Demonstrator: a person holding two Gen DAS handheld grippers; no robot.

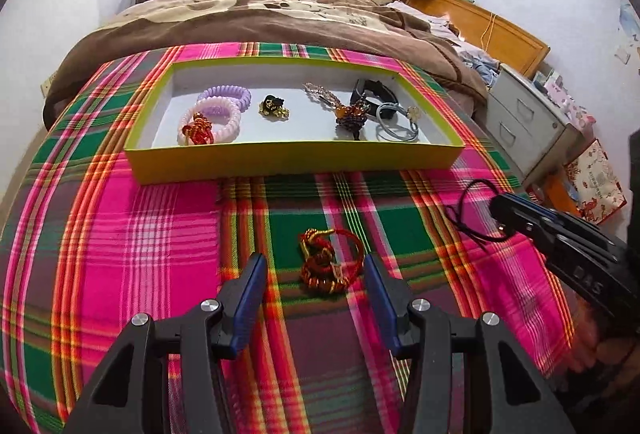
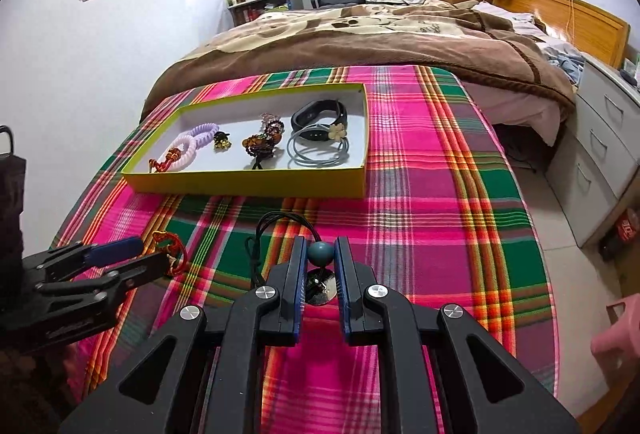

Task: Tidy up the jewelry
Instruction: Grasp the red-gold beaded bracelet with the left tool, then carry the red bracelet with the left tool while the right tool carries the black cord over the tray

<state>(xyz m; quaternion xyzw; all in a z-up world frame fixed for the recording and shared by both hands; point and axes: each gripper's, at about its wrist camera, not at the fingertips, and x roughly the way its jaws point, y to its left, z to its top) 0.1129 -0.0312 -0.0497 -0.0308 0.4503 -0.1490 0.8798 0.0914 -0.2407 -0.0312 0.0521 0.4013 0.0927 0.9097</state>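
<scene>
A yellow-green tray (image 1: 296, 159) (image 2: 240, 183) lies on the plaid cloth and holds hair ties, beaded charms, a black smart band (image 2: 320, 116) and a grey cord loop. My left gripper (image 1: 316, 270) is open, its fingers on either side of a red-and-gold knotted bracelet (image 1: 326, 262) that lies on the cloth. My right gripper (image 2: 319, 254) is closed on a black-cord necklace with a teal bead (image 2: 319, 253) and a round pendant below it. The right gripper also shows in the left wrist view (image 1: 504, 220), with the black cord (image 1: 464, 210) looping out of it.
The plaid cloth (image 1: 120, 234) covers the near end of a bed with a brown blanket (image 2: 360, 34) behind. A grey drawer unit (image 2: 600, 154) stands to the right. A pink object (image 2: 616, 330) shows at the right edge.
</scene>
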